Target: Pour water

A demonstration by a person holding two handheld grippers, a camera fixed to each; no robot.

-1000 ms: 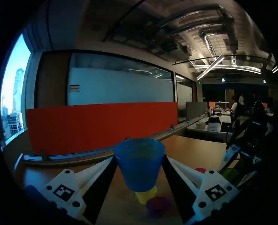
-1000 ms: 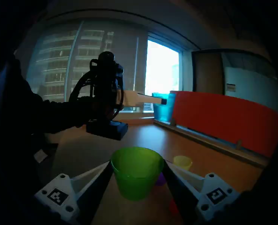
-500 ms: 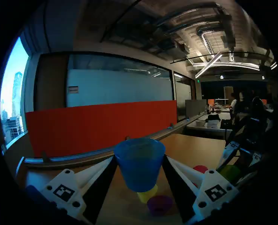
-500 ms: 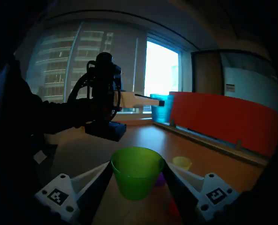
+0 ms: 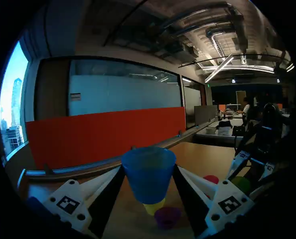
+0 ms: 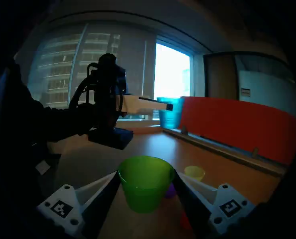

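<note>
Two cups are up off the desk [image 6: 156, 145], one in each gripper. The left gripper [image 5: 148, 170] is closed about a blue cup [image 5: 148, 185]: both fingers press on the cup's sides just under the rim, and the cup stands upright between them, mouth up. Below it on the desk sit a yellow cup [image 5: 154, 207] and a purple cup [image 5: 167, 216], with a red cup [image 5: 211, 179] further to the side.

The right gripper [image 6: 146, 176] is likewise clamped on a green cup [image 6: 145, 191], a finger against each side, the cup upright and its mouth open to the camera. Whether either cup holds water cannot be told.

Seen from the right gripper view, the left gripper reaches across at a higher level, held by a hand in a dark sleeve [image 6: 64, 121], with the blue cup at its tip, well apart from the green one. An orange partition [image 5: 108, 133] runs along the desk's far edge.
</note>
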